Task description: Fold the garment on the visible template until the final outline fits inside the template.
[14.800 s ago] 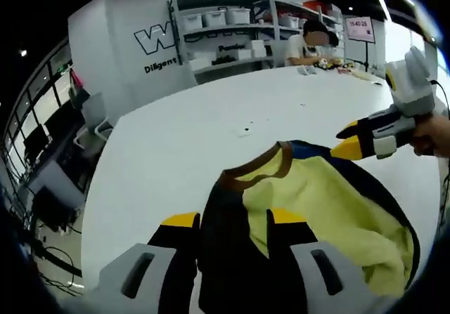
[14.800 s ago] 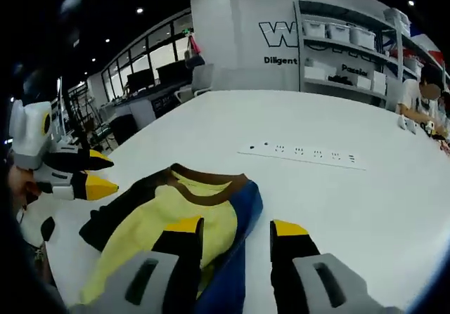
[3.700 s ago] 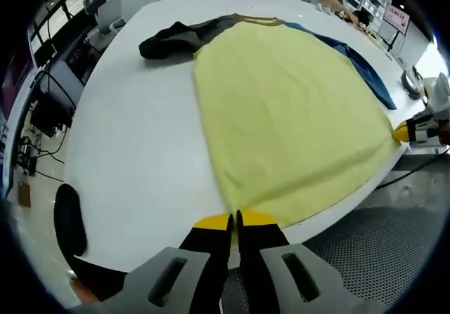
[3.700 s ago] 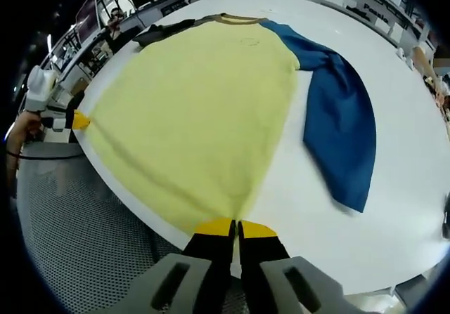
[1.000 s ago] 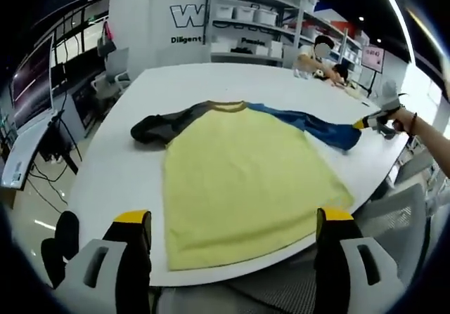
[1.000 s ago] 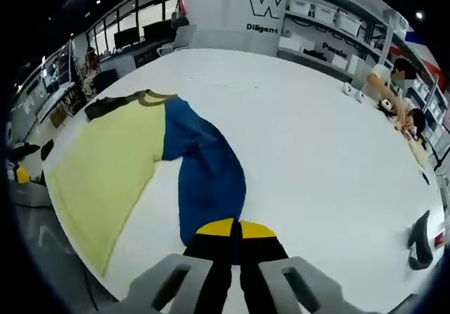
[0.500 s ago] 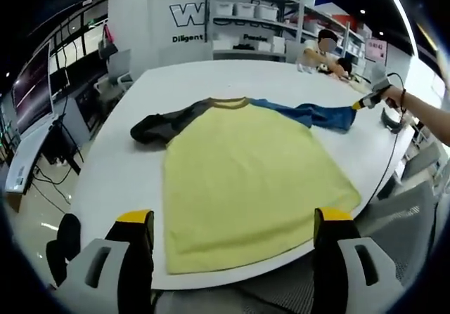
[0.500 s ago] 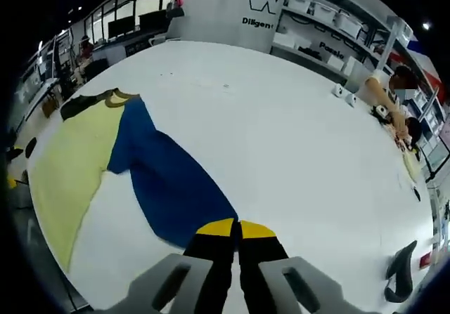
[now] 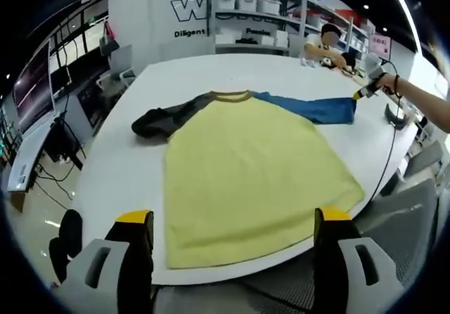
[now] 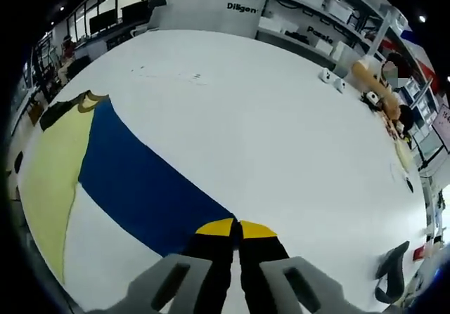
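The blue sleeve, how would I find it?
Look at the big white table, then the yellow shirt spread on it. The long blue sleeve stretches flat from the collar; the other sleeve is dark and crumpled.

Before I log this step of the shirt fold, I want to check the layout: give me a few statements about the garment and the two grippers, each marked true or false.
1. The right gripper is shut on the end of the blue sleeve. True.
2. The left gripper is shut on the yellow hem. False: its jaws stand wide apart, holding nothing, with the hem of the yellow shirt body between and beyond them.
3. The blue sleeve is drawn out straight, away from the shirt body. True.
4. The dark sleeve is also stretched out flat. False: it lies bunched beside the collar.
5. The garment lies on a black table. False: the white table is under it.
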Available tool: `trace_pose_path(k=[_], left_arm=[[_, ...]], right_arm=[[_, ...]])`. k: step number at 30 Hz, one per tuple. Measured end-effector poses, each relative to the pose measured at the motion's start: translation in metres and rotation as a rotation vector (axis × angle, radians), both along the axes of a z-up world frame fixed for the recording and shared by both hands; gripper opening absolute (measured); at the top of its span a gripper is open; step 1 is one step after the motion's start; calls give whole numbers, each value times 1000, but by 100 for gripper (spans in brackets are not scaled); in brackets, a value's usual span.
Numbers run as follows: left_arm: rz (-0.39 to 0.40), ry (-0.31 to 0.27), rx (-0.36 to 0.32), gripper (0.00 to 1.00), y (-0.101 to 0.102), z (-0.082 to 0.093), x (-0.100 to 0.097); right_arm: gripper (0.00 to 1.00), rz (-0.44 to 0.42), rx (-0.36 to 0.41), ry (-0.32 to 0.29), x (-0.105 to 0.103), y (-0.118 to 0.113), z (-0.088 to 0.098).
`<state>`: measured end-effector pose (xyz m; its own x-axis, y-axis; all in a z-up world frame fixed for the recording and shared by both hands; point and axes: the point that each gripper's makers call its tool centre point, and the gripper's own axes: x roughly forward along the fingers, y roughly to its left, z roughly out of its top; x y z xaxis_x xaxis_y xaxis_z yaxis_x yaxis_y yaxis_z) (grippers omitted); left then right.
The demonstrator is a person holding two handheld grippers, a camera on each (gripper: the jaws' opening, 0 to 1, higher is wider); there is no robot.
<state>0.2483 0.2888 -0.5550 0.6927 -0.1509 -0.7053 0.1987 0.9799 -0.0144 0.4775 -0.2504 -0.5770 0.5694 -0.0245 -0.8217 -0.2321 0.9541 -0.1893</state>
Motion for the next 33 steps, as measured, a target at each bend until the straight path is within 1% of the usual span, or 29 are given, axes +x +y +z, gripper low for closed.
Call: trace_pose_path(k=[1, 2, 3, 4, 5, 6, 7, 8, 9, 10, 12, 14, 16, 17, 20, 23, 24, 26, 27, 28, 29, 31, 32, 33], left_arm=[[-2, 1, 3, 95, 0, 0, 1], [-4, 0, 1, 95, -1, 0, 2], [-3, -2, -2, 95, -1, 1, 3], [-4, -4, -3, 96, -2, 1, 3], [-9, -7, -6, 96, -3, 2, 4], [-8, -8, -6, 96, -3, 3, 4], [-6, -12, -6, 95, -3, 3, 5], [-6, -14, -6, 95, -4, 4, 5], [-7, -16, -7, 95, -5, 4, 6], [-7, -17, -10, 95, -6, 4, 6], [-13, -6, -6, 94, -7, 2, 5], [-14, -7, -3, 94, -7, 2, 4], [-16, -9, -6, 93, -7, 3, 4], [-13, -9, -4, 92, -7, 4, 4], [0, -22, 4, 92, -2, 8, 5], [2, -21, -1, 93, -2, 9, 4], [-1, -23, 0, 93, -2, 9, 4], [3, -19, -1, 93, -1, 8, 4], [4, -16, -3, 93, -2, 8, 4], [6, -14, -5, 93, -3, 7, 3], [4, -13, -3, 92, -3, 6, 3], [-5, -5, 2, 92, -5, 5, 2], [-5, -5, 1, 92, -5, 5, 2], [-5, -3, 0, 92, -5, 5, 1]], right_arm=[[2, -6, -3, -7, 0, -1, 1], [8, -26, 7, -29, 0, -3, 3], [19, -52, 36, -56, 1, -3, 4], [29, -61, 45, -61, 0, -3, 4], [36, -88, 94, -63, -4, -1, 2], [43, -113, 125, -68, -6, -1, 1], [44, -123, 154, -78, -8, 0, 0], [44, -142, 182, -75, -13, 1, -3], [42, -168, 195, -69, -18, -1, -6], [42, -197, 198, -62, -24, -5, -12], [42, -223, 204, -43, -35, -6, -24], [41, -259, 236, -8, -47, -3, -37], [39, -273, 271, -3, -52, 3, -45], [38, -276, 275, 5, -55, 4, -48], [31, -291, 282, 6, -56, 6, -54], [17, -292, 276, 18, -56, 9, -59], [15, -291, 269, 22, -56, 9, -61], [14, -285, 263, 36, -57, 11, -64], [13, -289, 259, 39, -58, 11, -64], [12, -268, 245, 43, -57, 11, -62], [11, -269, 243, 43, -56, 11, -61], [1, -257, 248, 49, -55, 14, -60], [0, -255, 247, 48, -55, 15, -59], [0, -231, 228, 40, -53, 18, -55]])
